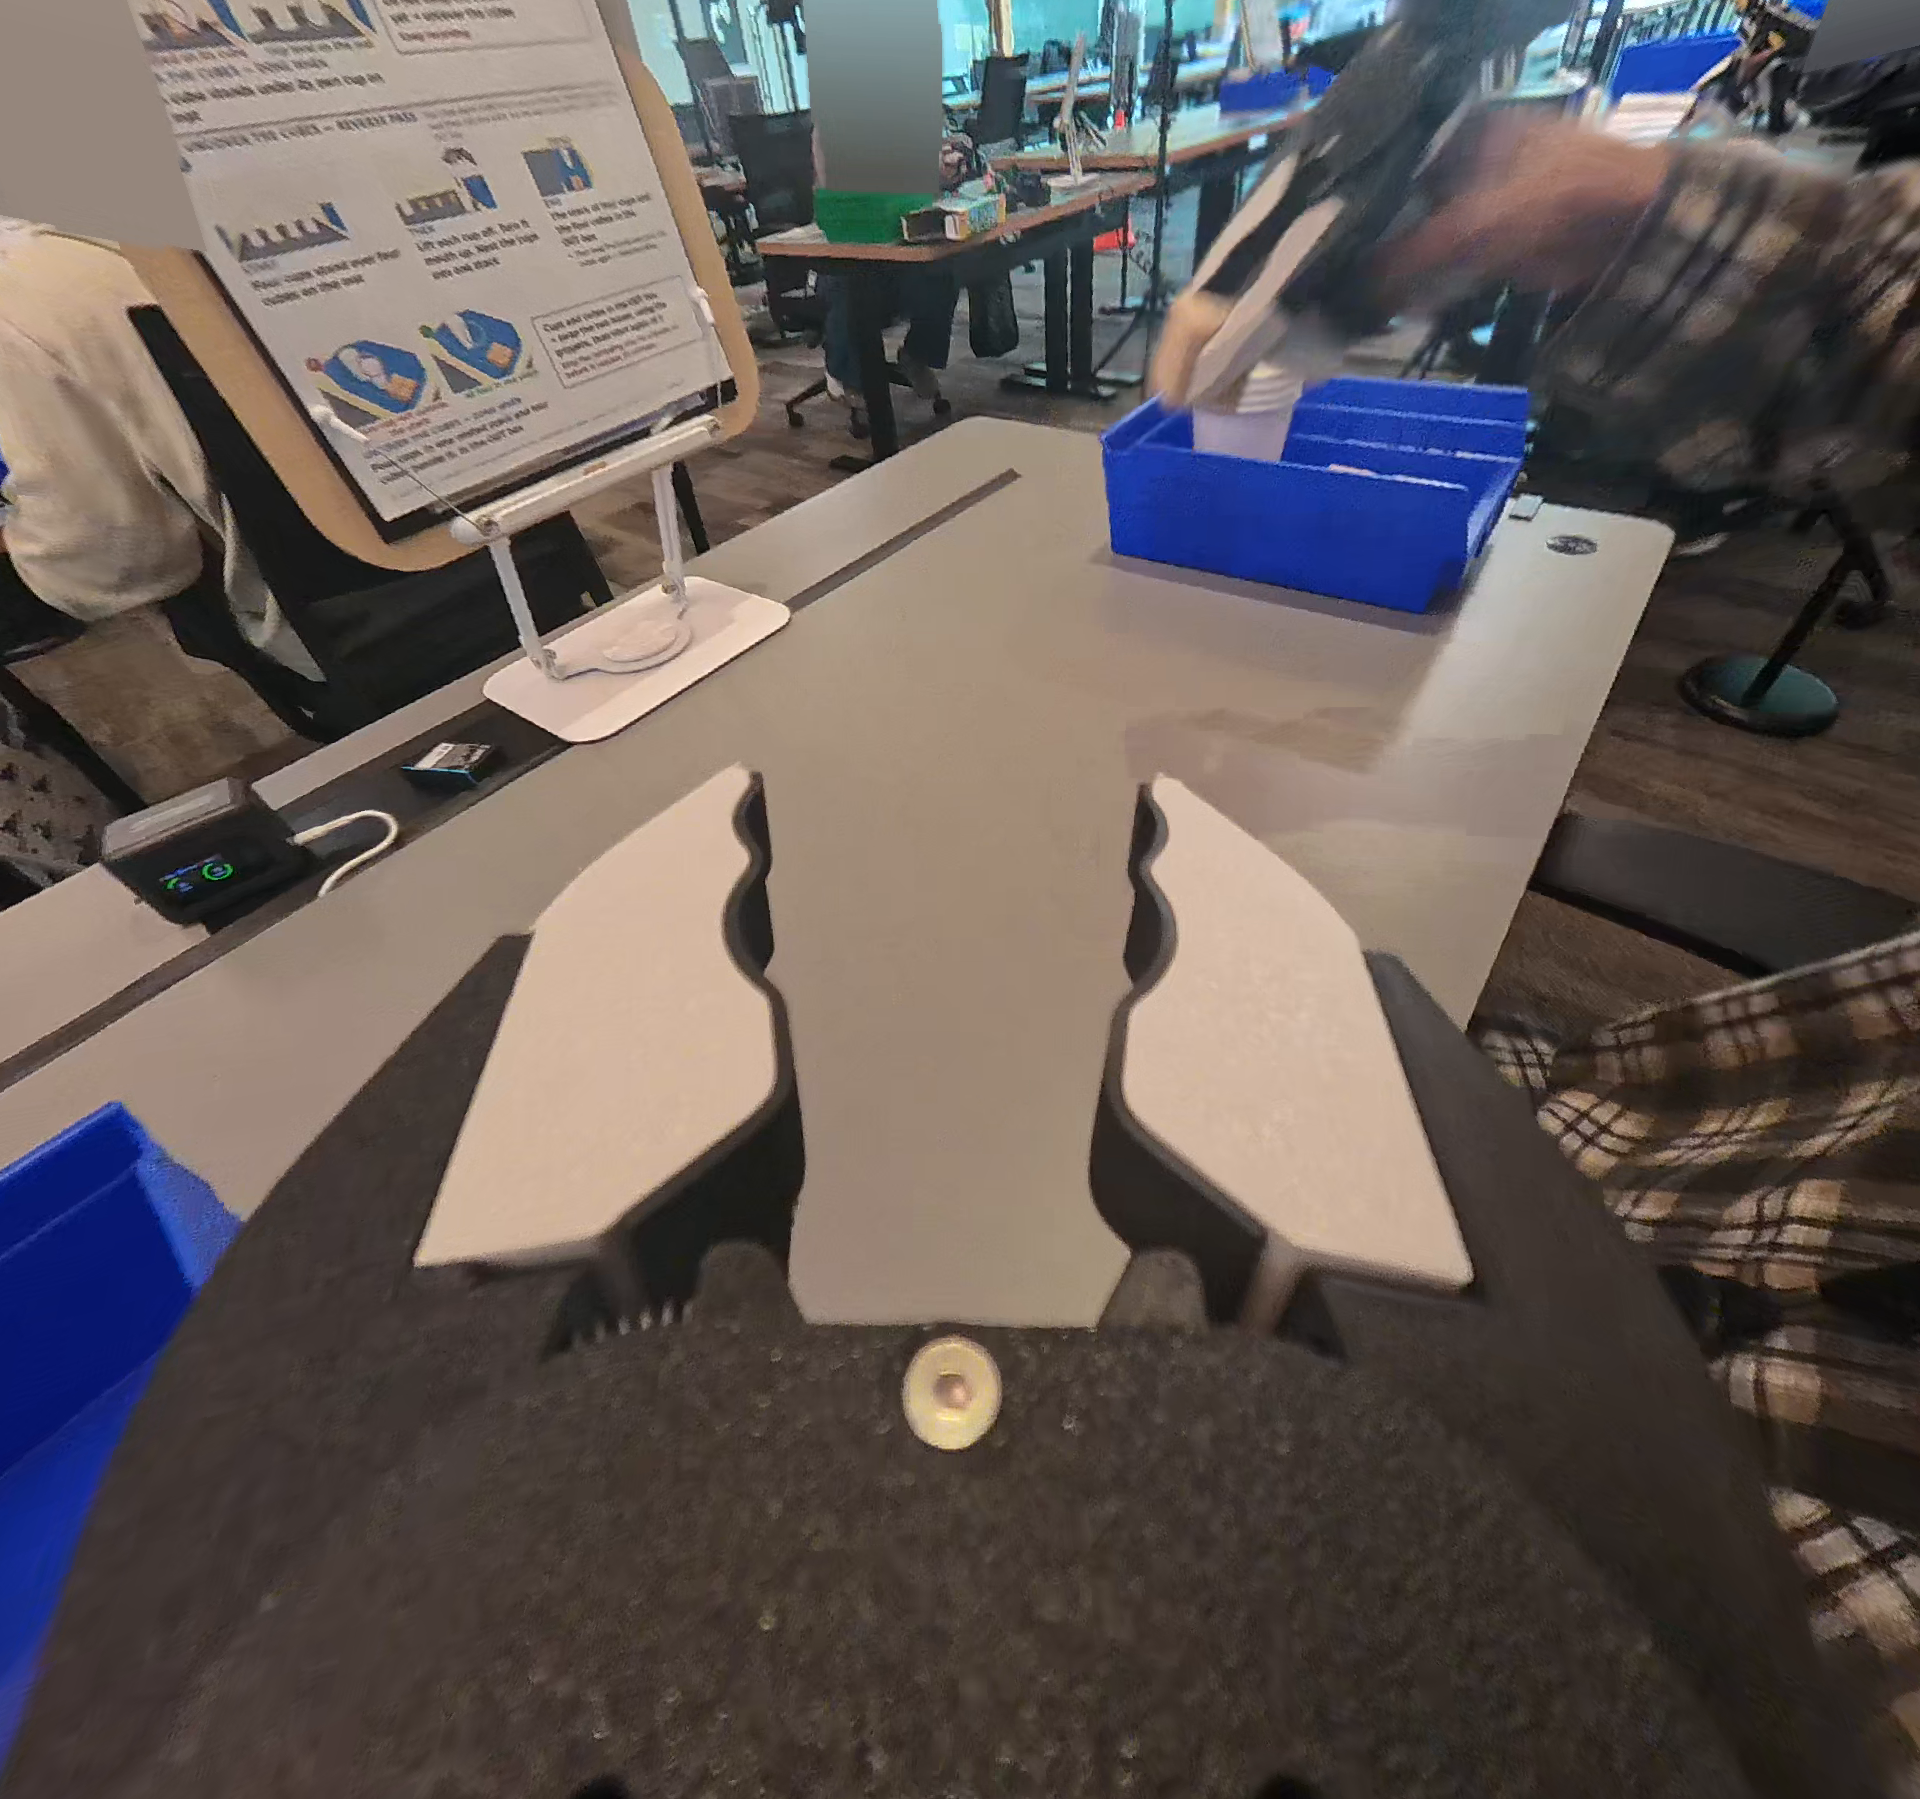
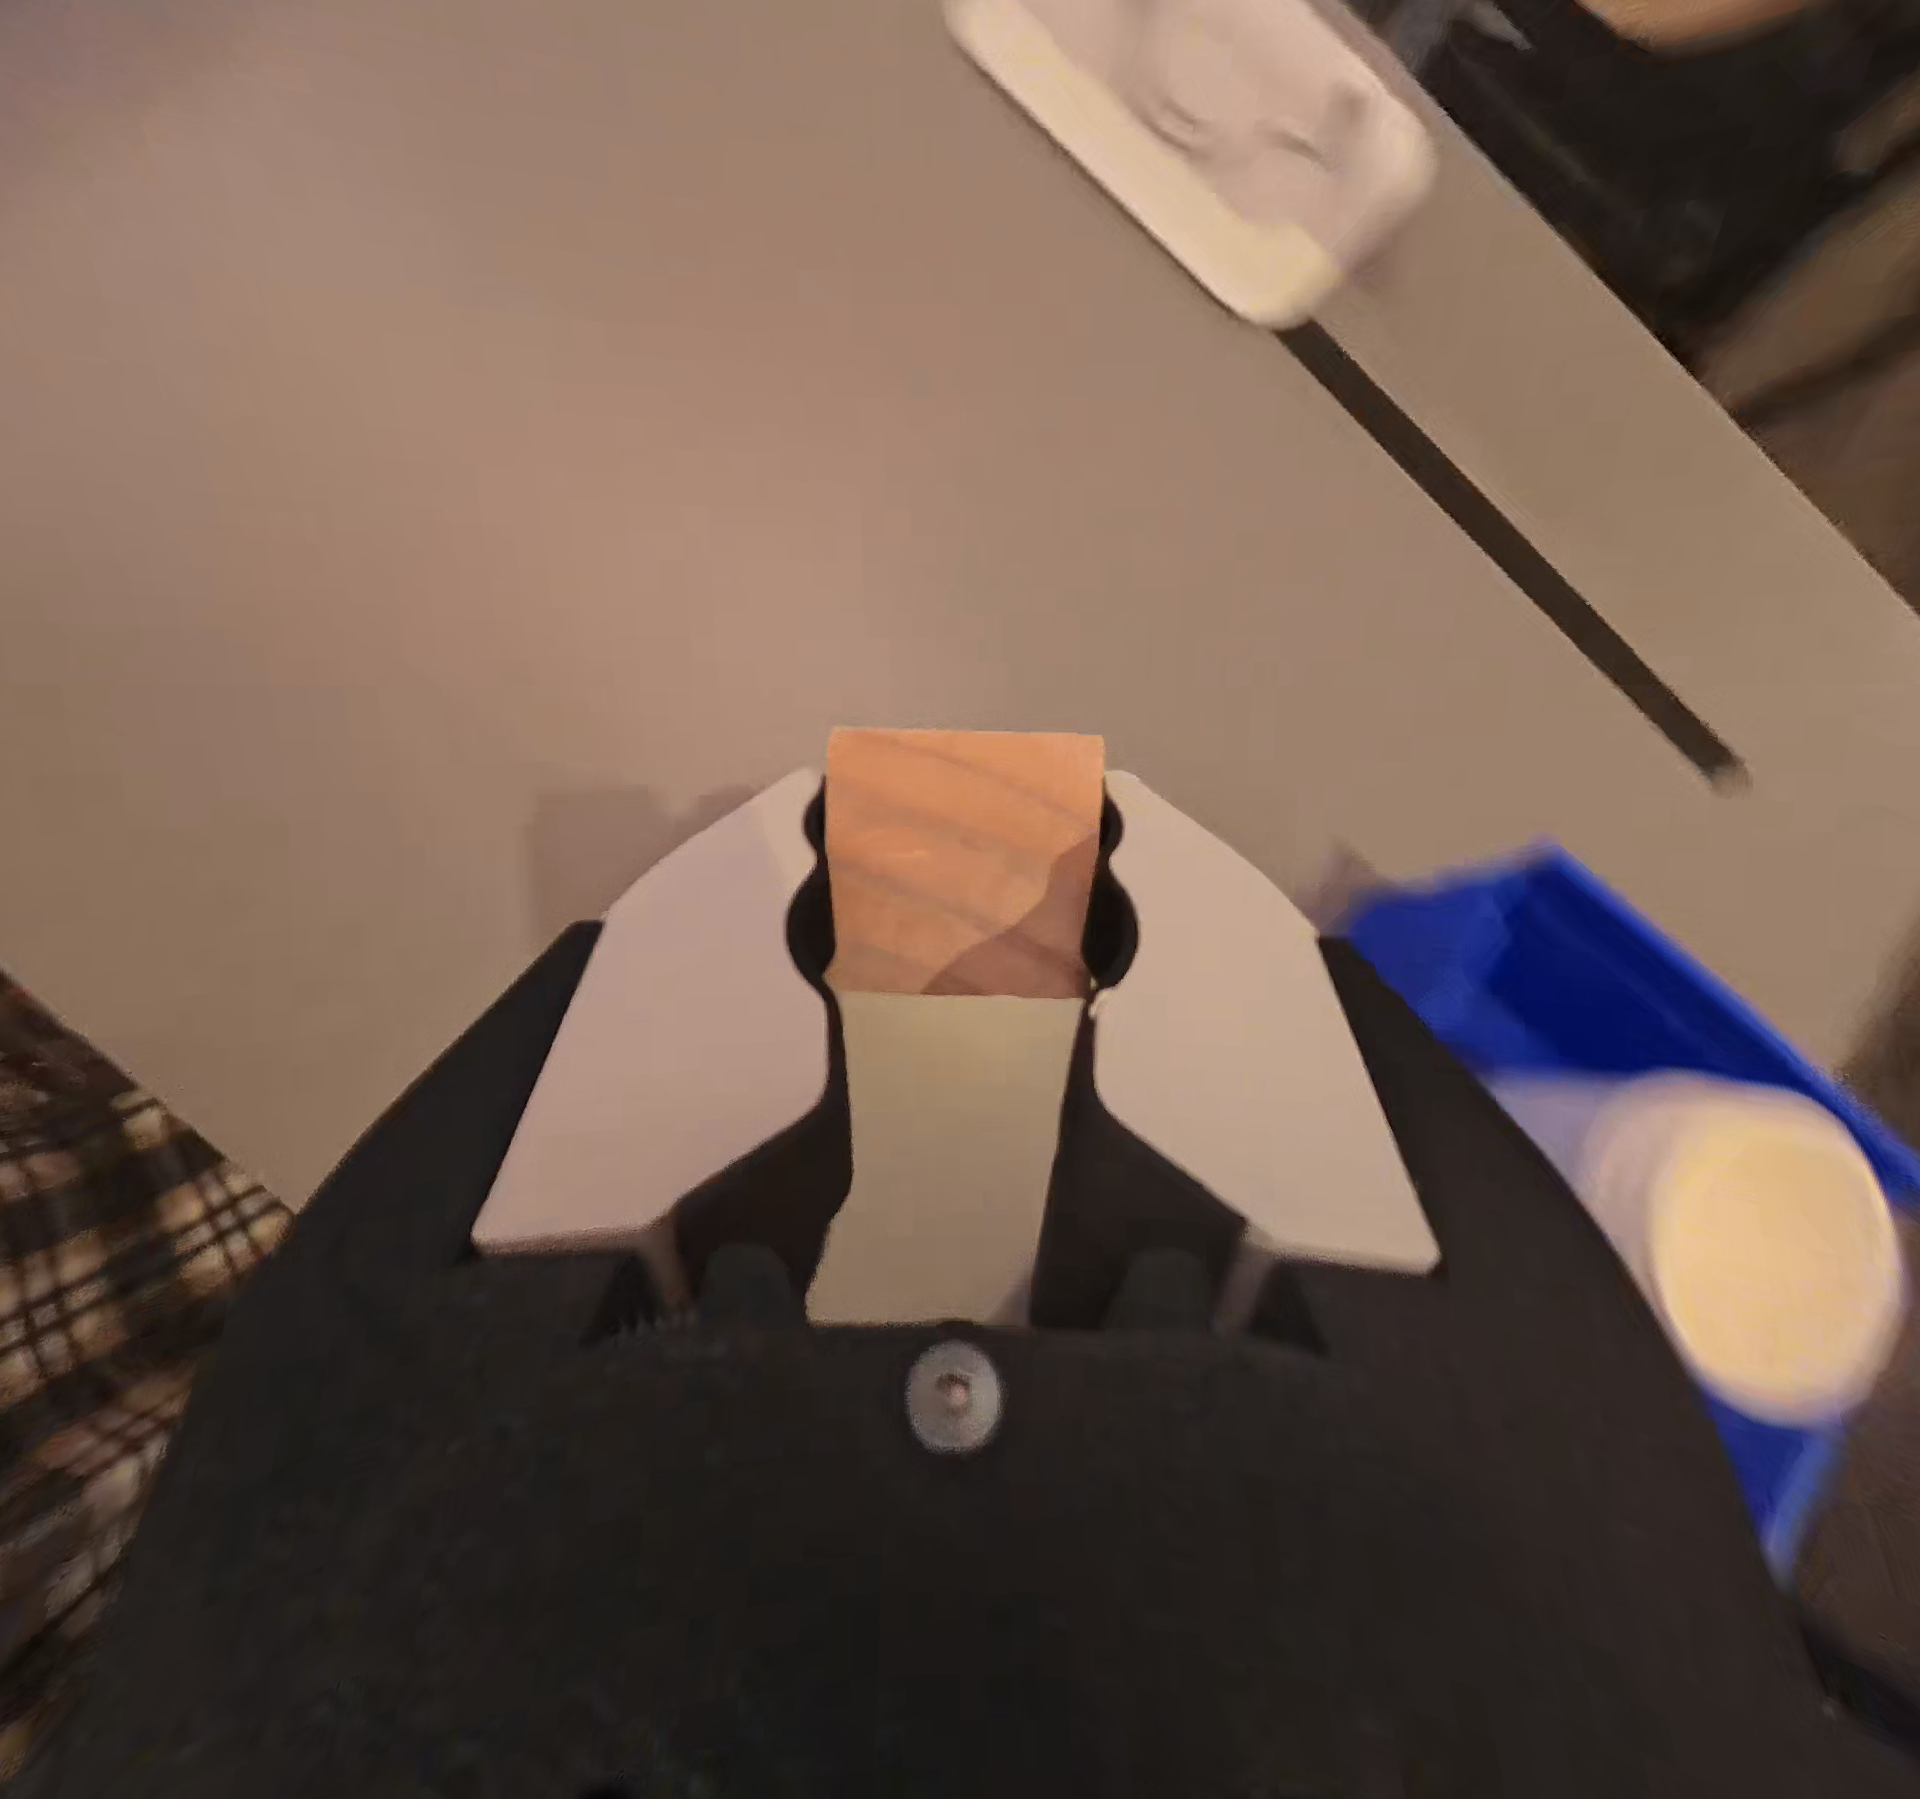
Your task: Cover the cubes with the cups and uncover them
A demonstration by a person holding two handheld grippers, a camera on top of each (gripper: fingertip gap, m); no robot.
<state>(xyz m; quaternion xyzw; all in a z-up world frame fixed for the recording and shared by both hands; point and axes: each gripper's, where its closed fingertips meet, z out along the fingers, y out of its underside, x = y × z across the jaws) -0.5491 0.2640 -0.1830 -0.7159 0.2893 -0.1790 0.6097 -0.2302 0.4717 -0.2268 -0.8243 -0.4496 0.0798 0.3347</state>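
The right gripper [image 2: 961, 876] clamps a wooden cube [image 2: 961, 861] at its fingertips above the grey surface [image 2: 468, 450]. The cube should be lowered flat before release. The left gripper [image 1: 951, 902] is spread and empty. At 1 o'clock, cups [image 1: 1242, 424] stand in a blue bin [image 1: 1288, 523]. Office desks lie beyond.

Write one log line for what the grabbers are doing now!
left gripper: open, empty | right gripper: shut on wooden cube | cup: in blue bin
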